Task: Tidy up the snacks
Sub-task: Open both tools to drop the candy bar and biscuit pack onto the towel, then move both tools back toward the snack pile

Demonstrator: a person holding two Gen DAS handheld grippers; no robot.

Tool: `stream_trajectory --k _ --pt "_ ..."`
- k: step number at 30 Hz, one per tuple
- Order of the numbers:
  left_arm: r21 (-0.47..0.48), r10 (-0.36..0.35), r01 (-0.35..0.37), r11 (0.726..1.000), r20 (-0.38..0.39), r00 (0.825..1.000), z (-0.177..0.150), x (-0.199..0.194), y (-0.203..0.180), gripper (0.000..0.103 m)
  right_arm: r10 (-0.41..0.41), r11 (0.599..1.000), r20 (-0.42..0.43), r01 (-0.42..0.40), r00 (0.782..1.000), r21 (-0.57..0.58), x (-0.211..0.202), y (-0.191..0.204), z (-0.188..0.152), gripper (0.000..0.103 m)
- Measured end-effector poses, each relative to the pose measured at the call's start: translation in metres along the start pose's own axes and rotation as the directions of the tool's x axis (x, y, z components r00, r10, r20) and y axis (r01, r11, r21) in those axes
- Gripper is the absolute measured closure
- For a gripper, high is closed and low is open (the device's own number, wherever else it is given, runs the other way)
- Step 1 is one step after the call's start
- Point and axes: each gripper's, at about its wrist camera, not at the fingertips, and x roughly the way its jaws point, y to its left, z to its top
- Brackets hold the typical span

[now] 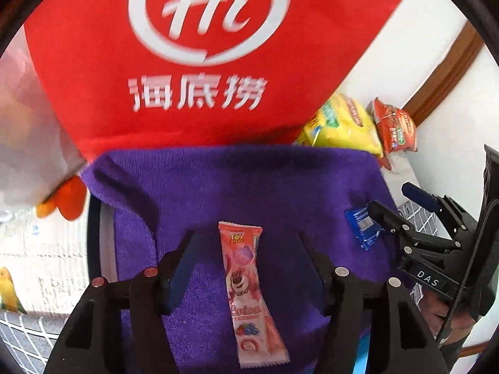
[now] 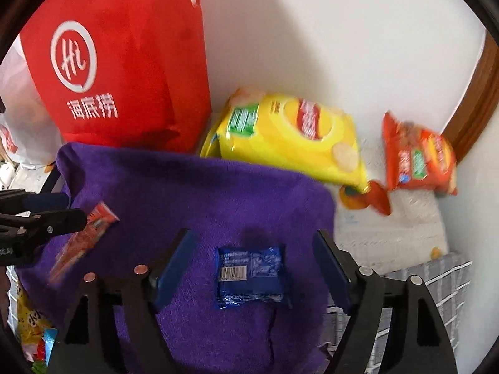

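Lay on the purple towel (image 1: 237,187): pink snack bar (image 1: 246,290) between spread left gripper (image 1: 246,268), blue packet (image 2: 249,275) between spread right gripper (image 2: 254,268), neither touched.

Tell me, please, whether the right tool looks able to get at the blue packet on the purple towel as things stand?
Probably yes. The blue packet lies flat on the purple towel, between the open fingers of the right tool, with nothing covering it.
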Motion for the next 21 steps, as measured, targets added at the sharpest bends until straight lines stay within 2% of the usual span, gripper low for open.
stream_trajectory --k 4,8,10,14,21 --pt "0.005 -0.012 0.012 1.0 0.02 1.0 0.001 -0.015 -0.003 0.042 0.016 1.0 0.039 -0.017 0.999 0.021 -0.021 0.003 0.004 0.022" --pt "0.009 0.003 -0.003 1.0 0.058 0.998 0.002 -0.032 -0.001 0.042 -0.049 0.996 0.065 0.045 0.997 0.074 -0.039 0.003 0.01 0.022" --pt "0.015 -0.004 0.002 1.0 0.108 0.994 0.002 -0.044 -0.003 0.042 -0.09 0.991 0.054 0.084 0.995 0.108 -0.048 0.003 0.008 0.021" --pt "0.032 -0.012 0.007 0.999 0.165 0.986 0.002 -0.063 -0.009 0.042 -0.123 0.988 0.024 0.12 0.992 0.094 -0.066 0.003 0.0 0.021" --pt "0.052 -0.007 -0.007 0.999 0.255 0.967 -0.005 -0.098 -0.025 0.042 -0.148 0.982 -0.032 0.151 0.988 0.111 -0.101 -0.001 -0.04 0.021"
